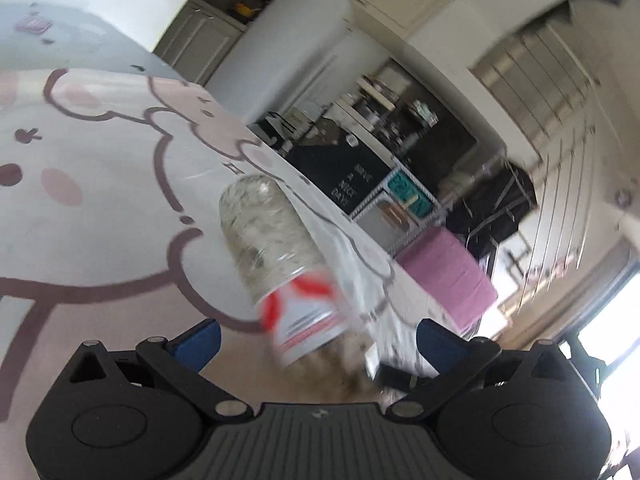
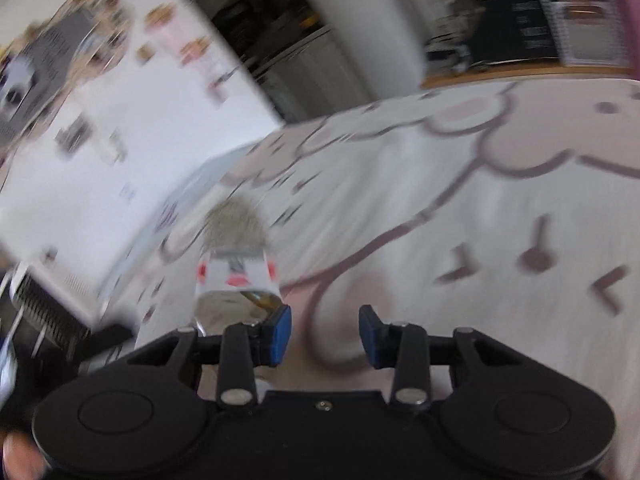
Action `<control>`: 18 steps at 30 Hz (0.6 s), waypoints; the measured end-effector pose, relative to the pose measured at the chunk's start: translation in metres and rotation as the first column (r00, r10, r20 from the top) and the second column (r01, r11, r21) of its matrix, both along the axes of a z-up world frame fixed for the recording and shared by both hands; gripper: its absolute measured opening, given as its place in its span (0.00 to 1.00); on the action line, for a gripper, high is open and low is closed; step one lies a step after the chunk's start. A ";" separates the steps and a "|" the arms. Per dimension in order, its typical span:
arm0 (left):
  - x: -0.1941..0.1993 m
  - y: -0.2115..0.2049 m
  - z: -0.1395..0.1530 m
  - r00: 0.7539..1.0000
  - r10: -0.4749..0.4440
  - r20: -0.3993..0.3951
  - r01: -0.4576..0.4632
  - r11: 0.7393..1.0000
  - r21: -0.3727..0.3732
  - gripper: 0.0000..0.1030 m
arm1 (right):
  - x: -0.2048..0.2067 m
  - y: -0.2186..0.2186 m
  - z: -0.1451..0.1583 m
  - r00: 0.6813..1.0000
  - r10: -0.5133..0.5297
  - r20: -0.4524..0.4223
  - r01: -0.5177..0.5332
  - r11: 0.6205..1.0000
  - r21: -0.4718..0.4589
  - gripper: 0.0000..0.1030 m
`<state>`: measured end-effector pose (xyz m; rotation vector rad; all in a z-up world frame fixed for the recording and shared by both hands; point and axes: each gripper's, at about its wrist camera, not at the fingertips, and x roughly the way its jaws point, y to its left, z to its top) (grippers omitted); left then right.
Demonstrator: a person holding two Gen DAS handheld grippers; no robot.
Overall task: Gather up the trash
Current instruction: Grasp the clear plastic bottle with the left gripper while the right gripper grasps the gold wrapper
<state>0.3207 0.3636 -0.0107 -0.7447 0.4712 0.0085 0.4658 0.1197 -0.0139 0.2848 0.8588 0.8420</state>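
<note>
Both tools appear in their own wrist views: the left tool point(image 1: 318, 336), black with blue pads, has its fingers spread wide, while the right tool point(image 2: 325, 334), of the same build, has its blue pads a modest gap apart with nothing between them, so it grips nothing. Beneath and ahead of both lies the broad surface covered by a white and pale pink cloth printed with brown-outlined cartoon animals point(image 1: 100, 208), which fills most of the left half of the left wrist view and the right half of the right wrist view. Far beyond the left tool, to its upper right, stands a black shelving unit crowded with small items point(image 1: 400, 148), and below that a pink box-shaped object point(image 1: 448, 272) sits near the floor. Ahead of the right tool, to its upper left, is a white wall or door dotted with small stickers point(image 2: 120, 100), heavily blurred. Smallest is the clear plastic bottle with a white and red label point(image 1: 280, 264); it lies on its side on the cloth, just ahead of the left tool and between its spread fingers' line, its labelled end nearest the tool, though no pad touches it. From the right tool the same bottle sits just ahead and to the left of the left-hand pad, outside the gap.
</note>
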 end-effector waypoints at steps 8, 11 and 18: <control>0.023 0.008 0.010 0.995 0.021 -0.097 -0.011 0.995 0.102 0.96 | -0.044 0.027 0.010 0.989 0.139 0.058 -0.135 0.989 -0.063 0.38; 0.031 0.005 0.005 0.989 0.033 -0.144 -0.015 0.992 0.129 0.92 | -0.058 0.019 0.017 0.985 0.145 0.088 -0.138 0.987 -0.089 0.38; 0.043 -0.001 -0.006 0.983 0.033 -0.180 -0.023 0.998 0.061 0.87 | -0.084 -0.010 0.032 0.976 0.123 0.181 -0.101 0.987 -0.129 0.38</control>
